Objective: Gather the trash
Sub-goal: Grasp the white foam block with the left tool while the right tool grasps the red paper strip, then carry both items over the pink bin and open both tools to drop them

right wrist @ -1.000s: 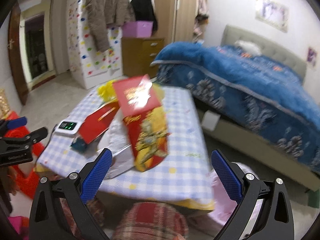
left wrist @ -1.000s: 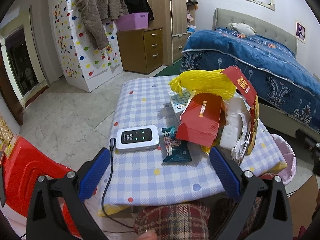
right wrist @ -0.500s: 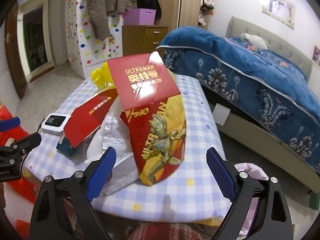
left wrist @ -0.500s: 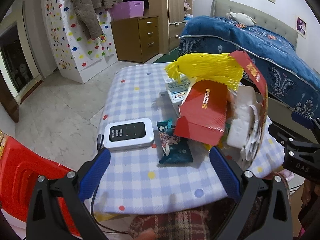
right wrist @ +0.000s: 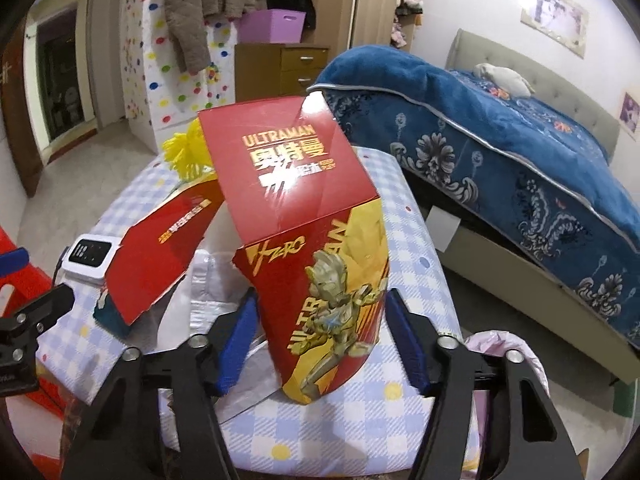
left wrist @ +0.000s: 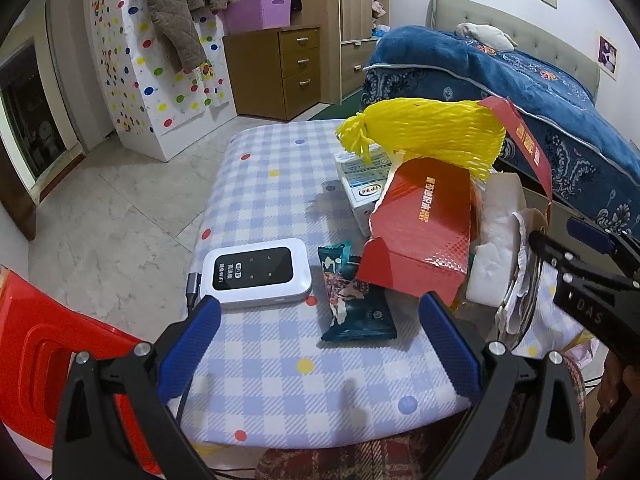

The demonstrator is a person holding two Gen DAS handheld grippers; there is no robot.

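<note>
The left gripper (left wrist: pixel 320 328) hangs low over the near edge of the checked tablecloth (left wrist: pixel 280 392), its blue pads spread wide and holding nothing. Going left to right in its view: a red plastic stool (left wrist: pixel 36 356) at 8 o'clock, off the table; a white pocket wifi unit (left wrist: pixel 256 272) with a cable, just beyond the left pad at 11 o'clock, which I judge is not trash; a dark teal snack wrapper (left wrist: pixel 356 312) lying flat between the pads at 12 o'clock; then the heap at 1 to 2 o'clock, with a red carton flap (left wrist: pixel 424 228) overhanging the wrapper's far end, a yellow foam fruit net (left wrist: pixel 424 128) on top, a small white printed box (left wrist: pixel 360 184) beneath it, and crumpled white packing (left wrist: pixel 500 248) behind.

In the right wrist view the right gripper (right wrist: pixel 320 336) stands with its jaws part-way in, one pad either side of the lower end of the red Ultraman carton (right wrist: pixel 320 240), which rises between them at 12 o'clock. The right pad looks close to the cardboard, but I cannot tell whether either pad is touching, so the grip does not read as made. A pink bag (right wrist: pixel 504 348), probably the trash bag, shows at 4 o'clock beside the table.

As a judgement, the task is at its beginning: every piece of trash is on the table, nothing is seen in the bag, and the carton, wrapper, net and packing are all left to collect
</note>
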